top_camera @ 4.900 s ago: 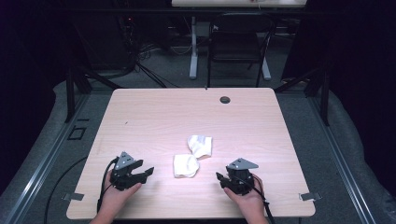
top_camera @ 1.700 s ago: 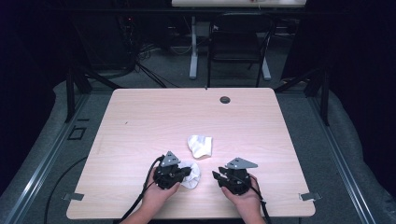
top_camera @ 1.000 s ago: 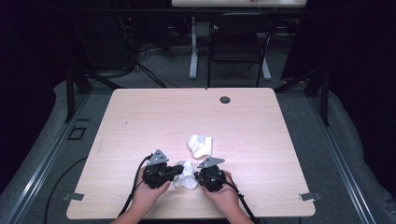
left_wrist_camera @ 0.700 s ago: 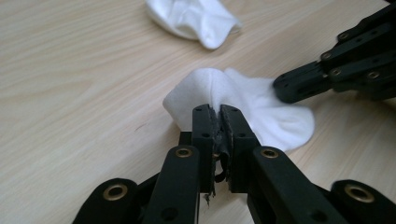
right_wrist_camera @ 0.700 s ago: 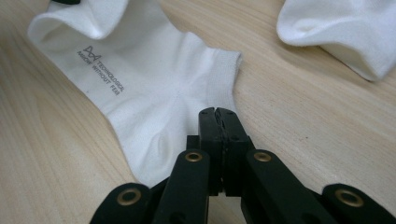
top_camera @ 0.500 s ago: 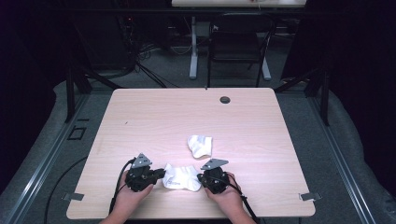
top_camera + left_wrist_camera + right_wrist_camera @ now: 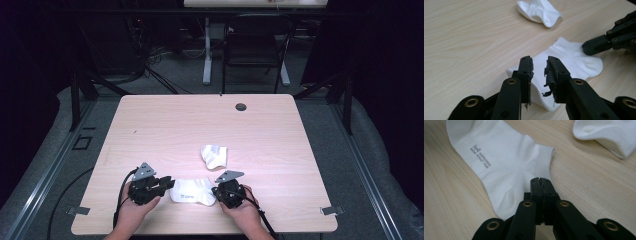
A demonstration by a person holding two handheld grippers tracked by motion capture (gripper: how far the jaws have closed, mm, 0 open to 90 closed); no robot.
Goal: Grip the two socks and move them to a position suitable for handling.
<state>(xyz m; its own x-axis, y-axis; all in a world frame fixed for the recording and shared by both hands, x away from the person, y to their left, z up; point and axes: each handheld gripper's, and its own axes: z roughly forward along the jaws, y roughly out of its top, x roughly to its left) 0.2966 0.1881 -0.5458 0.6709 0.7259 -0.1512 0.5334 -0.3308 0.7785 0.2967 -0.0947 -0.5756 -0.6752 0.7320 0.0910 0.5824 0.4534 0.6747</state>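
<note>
One flat white sock (image 7: 192, 190) lies lengthwise left-right; its grey print is too small to read. Your left gripper (image 7: 539, 65) has just been opening, empty; your right gripper (image 7: 540, 185) pinches the sock's edge.

Second sock (image 7: 214, 156), table (image 7: 280, 135), chair (image 7: 252, 47)

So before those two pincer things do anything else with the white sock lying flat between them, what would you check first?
1. Flat sock spread out on the table: ok.
2. Right gripper jaws closed at the sock's edge: ok; whether cloth is actually pinched: cannot tell.
3. Left gripper let go: ok; its jaws have just been opening, a gap shows between them, the pads off the cloth.
4. Second sock lying apart, out of the way: ok.
5. Second sock flattened: not ok, it is crumpled.
</note>
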